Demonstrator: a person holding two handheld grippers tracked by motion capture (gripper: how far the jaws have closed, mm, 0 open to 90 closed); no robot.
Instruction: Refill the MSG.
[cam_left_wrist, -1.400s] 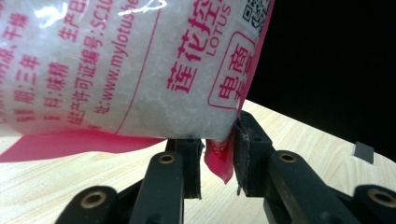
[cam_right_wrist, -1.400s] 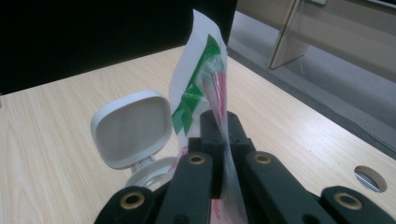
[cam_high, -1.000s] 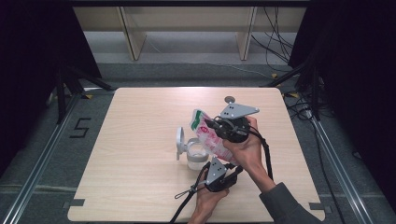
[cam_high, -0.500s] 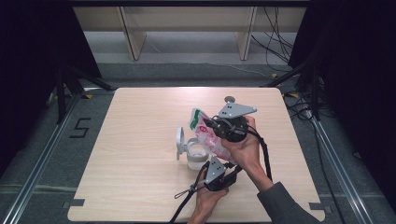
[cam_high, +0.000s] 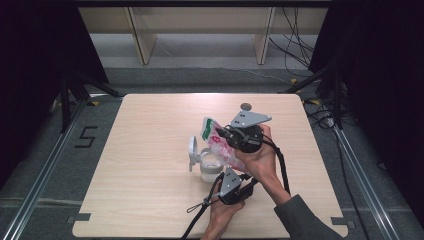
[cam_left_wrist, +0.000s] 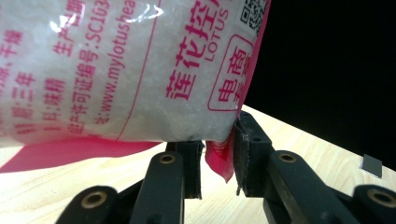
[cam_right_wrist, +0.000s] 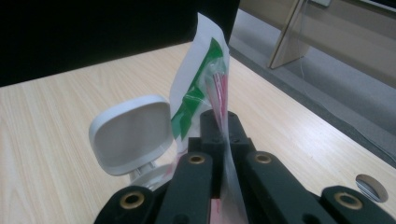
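Right tongs (cam_high: 226, 136) pinch the top of the bag (cam_high: 220, 145), held tilted over the open jar (cam_high: 210, 167) on the surface (cam_high: 140, 150); left tongs (cam_high: 231, 176) grip its lower end. Risk: bag slips, granules miss the jar.

Left gripper view: left tongs (cam_left_wrist: 217, 154) clamp only a pink corner of the bag (cam_left_wrist: 116, 70); thin hold, could pull free.

Right gripper view: right tongs (cam_right_wrist: 219, 122) closed on the bag film (cam_right_wrist: 201, 79), the lid (cam_right_wrist: 128, 133) stands just beside; a bump could tip the jar.
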